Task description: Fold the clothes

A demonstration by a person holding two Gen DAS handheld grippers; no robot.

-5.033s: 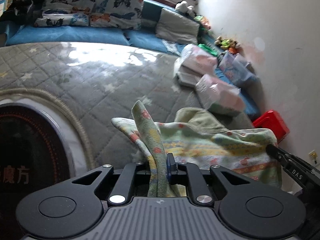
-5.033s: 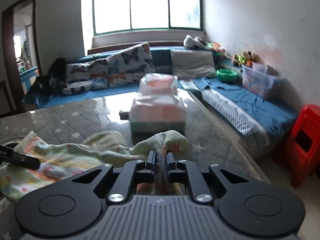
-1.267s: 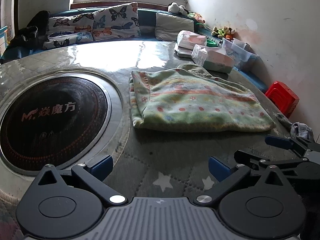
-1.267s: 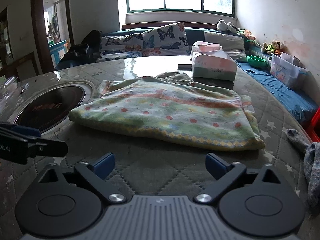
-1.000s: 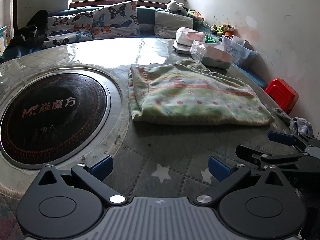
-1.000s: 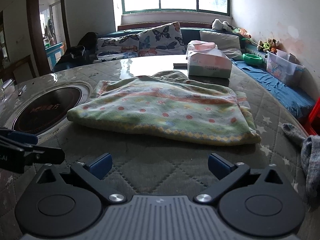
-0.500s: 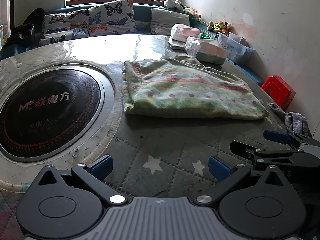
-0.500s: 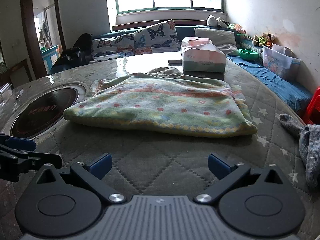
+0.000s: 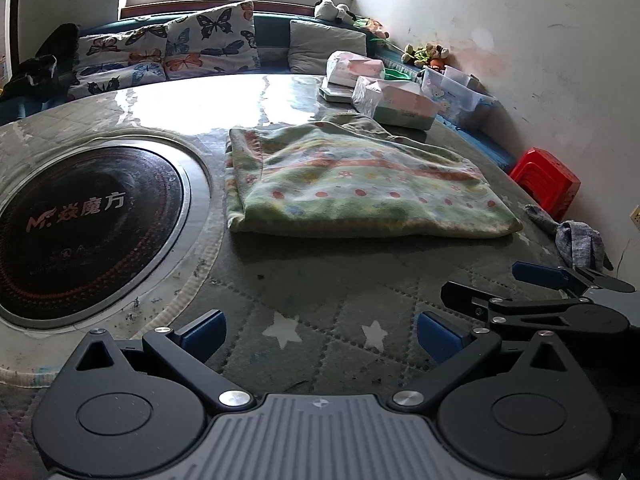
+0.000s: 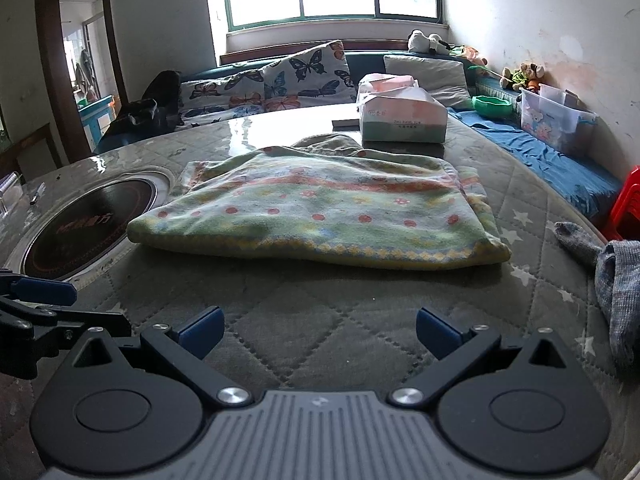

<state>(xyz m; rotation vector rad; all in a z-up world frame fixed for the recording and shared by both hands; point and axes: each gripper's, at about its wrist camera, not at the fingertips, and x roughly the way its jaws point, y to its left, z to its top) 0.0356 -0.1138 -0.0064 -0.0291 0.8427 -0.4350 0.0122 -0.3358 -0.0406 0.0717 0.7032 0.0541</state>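
A green patterned cloth [image 9: 360, 188] lies folded flat on the quilted table cover [image 9: 320, 288]; it also shows in the right wrist view [image 10: 320, 212]. My left gripper [image 9: 320, 332] is open and empty, pulled back from the cloth's near edge. My right gripper [image 10: 318, 330] is open and empty, also short of the cloth. The right gripper shows at the right of the left wrist view [image 9: 520, 284]. The left gripper shows at the left of the right wrist view [image 10: 36, 300].
A round black hotplate [image 9: 80, 224] is set in the table to the left. Tissue packs [image 10: 400, 116] stand behind the cloth. A grey garment [image 10: 616, 272] lies at the table's right edge. A red stool [image 9: 546, 182] and a sofa [image 10: 552, 160] are beyond.
Five seconds ago both grippers were shut on the cloth's corners. They have let go and opened. Over the last second both have drawn back a little from the folded cloth.
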